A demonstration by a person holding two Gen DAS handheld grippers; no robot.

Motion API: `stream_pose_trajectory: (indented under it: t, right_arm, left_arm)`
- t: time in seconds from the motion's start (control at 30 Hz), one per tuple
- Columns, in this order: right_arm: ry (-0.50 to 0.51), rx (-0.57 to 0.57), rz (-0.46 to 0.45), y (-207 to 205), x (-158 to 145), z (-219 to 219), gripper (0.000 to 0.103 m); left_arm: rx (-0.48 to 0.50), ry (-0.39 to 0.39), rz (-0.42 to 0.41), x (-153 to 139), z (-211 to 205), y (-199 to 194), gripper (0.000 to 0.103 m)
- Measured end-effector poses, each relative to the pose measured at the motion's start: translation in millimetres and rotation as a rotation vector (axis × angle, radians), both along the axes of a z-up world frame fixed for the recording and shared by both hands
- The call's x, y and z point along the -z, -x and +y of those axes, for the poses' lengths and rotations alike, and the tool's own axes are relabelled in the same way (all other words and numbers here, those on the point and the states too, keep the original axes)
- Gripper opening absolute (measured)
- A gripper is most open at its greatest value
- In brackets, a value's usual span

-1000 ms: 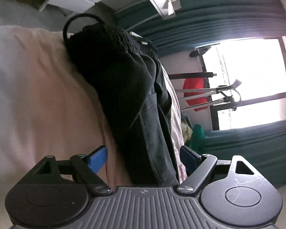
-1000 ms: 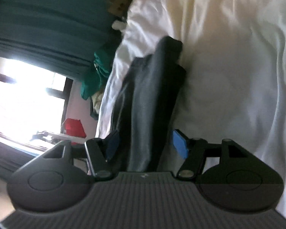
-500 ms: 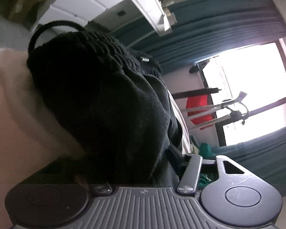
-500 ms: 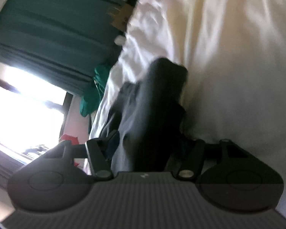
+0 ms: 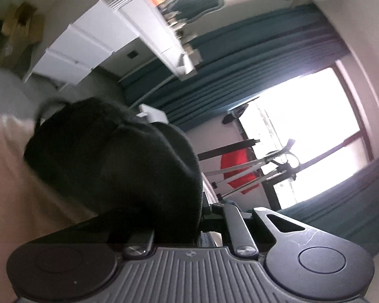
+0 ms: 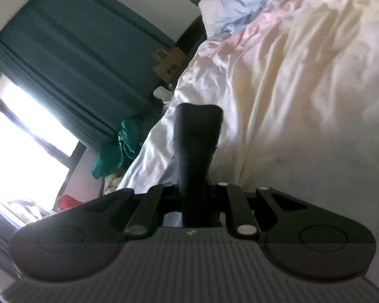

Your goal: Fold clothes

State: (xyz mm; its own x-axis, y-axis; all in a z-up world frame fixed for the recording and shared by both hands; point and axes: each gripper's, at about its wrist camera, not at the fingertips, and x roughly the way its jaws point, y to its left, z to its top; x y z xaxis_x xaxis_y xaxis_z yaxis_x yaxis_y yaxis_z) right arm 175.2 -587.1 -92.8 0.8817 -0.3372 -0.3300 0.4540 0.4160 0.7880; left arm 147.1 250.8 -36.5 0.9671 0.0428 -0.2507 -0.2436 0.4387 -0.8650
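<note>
A pair of black trousers (image 5: pixel 113 161) lies on a pale bed sheet (image 5: pixel 10 176). My left gripper (image 5: pixel 179 217) is shut on the waistband end, which bunches up and hides the fingers. In the right wrist view my right gripper (image 6: pixel 194 202) is shut on the dark leg end of the trousers (image 6: pixel 194 136), which stands up in a narrow fold between the jaws above the crumpled white and pastel bedding (image 6: pixel 303 101).
A white cabinet (image 5: pixel 88 45) and teal curtains (image 5: pixel 240 58) are beyond the bed. A bright window (image 5: pixel 303 136), a metal rack with a red cloth (image 5: pixel 237 174), a green cloth pile (image 6: pixel 118 146) and a paper bag (image 6: pixel 169 65) stand beside the bed.
Both grippers were open around the trousers one second ago. They have closed on the fabric and lifted it, so the cloth bunches up and the views tilt toward the room.
</note>
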Motion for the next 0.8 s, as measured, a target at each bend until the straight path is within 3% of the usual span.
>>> stream_pose_trajectory:
  t: [0.2,0.37,0.53,0.7,0.8]
  right_arm:
    - [-0.107,0.018,-0.013,59.8,-18.5,-9.9,0.014]
    - [-0.128,0.018,-0.001,111.1,-24.7,-21.0,0.012]
    - [-0.250,0.003,0.079,137.3,0.3,-32.4,0.012]
    - [-0.392,0.009,0.051,154.6,27.6,-37.4,0.017]
    - [-0.434,0.012,0.093,158.1,29.6,-34.6,0.039]
  left_arm:
    - [-0.005,0.075,-0.005,-25.5,16.8,69.3,0.011]
    - [-0.007,0.108,0.103,-30.7,33.5,120.8,0.012]
    - [0.052,-0.014,0.264,-34.8,34.1,133.6,0.016]
    - [0.057,-0.079,0.321,-37.1,24.4,161.9,0.026]
    - [0.060,-0.125,0.347,-39.6,12.5,181.2,0.039]
